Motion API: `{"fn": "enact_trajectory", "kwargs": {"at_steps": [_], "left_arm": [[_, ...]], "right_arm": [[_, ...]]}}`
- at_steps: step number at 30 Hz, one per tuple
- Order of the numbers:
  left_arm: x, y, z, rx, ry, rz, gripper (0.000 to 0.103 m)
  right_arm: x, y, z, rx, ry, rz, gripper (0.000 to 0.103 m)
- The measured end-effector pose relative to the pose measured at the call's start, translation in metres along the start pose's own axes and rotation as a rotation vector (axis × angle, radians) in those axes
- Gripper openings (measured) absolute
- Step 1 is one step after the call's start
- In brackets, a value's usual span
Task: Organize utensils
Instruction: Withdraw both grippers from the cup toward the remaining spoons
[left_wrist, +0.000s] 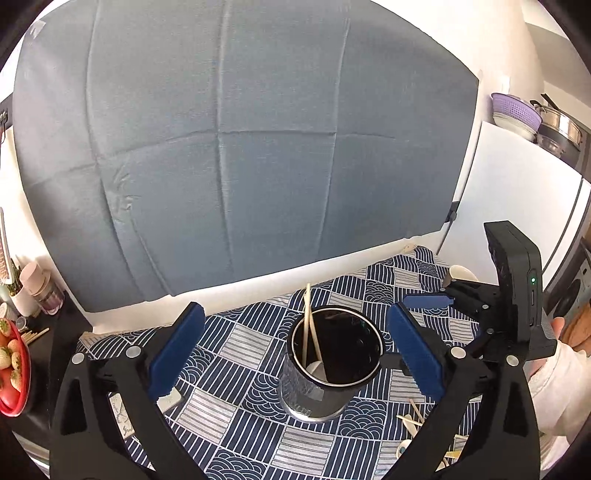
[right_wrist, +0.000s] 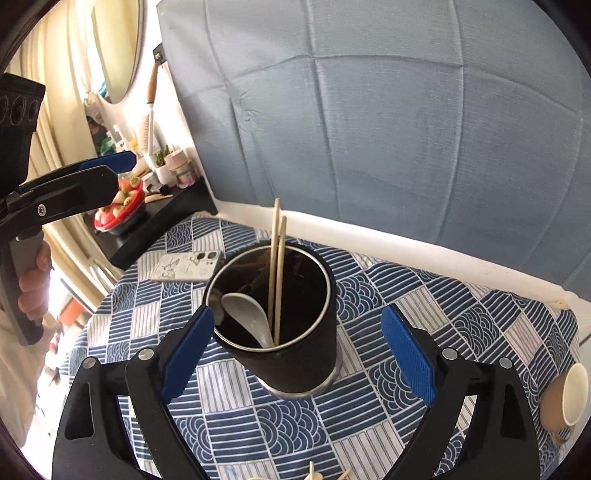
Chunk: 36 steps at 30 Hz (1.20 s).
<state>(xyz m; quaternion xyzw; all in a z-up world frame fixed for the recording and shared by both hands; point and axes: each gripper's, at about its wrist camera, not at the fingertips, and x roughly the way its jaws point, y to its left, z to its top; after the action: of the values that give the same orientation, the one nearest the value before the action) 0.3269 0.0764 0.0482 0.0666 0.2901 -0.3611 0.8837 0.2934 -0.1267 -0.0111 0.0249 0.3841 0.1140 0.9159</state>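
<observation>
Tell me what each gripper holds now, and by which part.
Nothing is held: left gripper and right gripper are open, and the chopsticks stand in the holder.

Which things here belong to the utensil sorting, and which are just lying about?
Job:
- black holder cup
- chopsticks standing in it
- white soup spoon in it
- loose utensils on the tablecloth

Lying about:
- phone
- beige cup
- strawberry bowl
- purple colander

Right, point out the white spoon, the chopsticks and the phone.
white spoon (right_wrist: 242, 312): right wrist view, on its bowl inside the black holder.
chopsticks (right_wrist: 275, 266): right wrist view, on one shaft of the pair, mid-length.
phone (right_wrist: 188, 266): right wrist view, on its patterned back.
</observation>
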Motion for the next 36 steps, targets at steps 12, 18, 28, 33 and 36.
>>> {"fn": "enact_trajectory", "kwargs": {"at_steps": [12,18,28,33,36], "left_arm": [[0.011,0.005,-0.051,-0.068,0.088,-0.017,0.097],[0.028,0.006,-0.083,-0.090,0.175,-0.033,0.097],[0.052,-0.013,-0.118,-0.069,0.280,-0.073,0.097],[0.068,-0.038,-0.136,-0.011,0.346,-0.124,0.097],[0.077,-0.052,-0.147,0.016,0.385,-0.152,0.097]], "right_arm": [[-0.009,0.004,-0.044,-0.067,0.080,-0.011,0.087],[-0.013,0.006,-0.074,-0.079,0.141,-0.024,0.087],[-0.020,0.013,-0.121,-0.137,0.241,-0.010,0.087],[-0.018,0.012,-0.149,-0.127,0.295,-0.015,0.087],[-0.015,0.011,-0.163,-0.109,0.329,-0.017,0.087]]}}
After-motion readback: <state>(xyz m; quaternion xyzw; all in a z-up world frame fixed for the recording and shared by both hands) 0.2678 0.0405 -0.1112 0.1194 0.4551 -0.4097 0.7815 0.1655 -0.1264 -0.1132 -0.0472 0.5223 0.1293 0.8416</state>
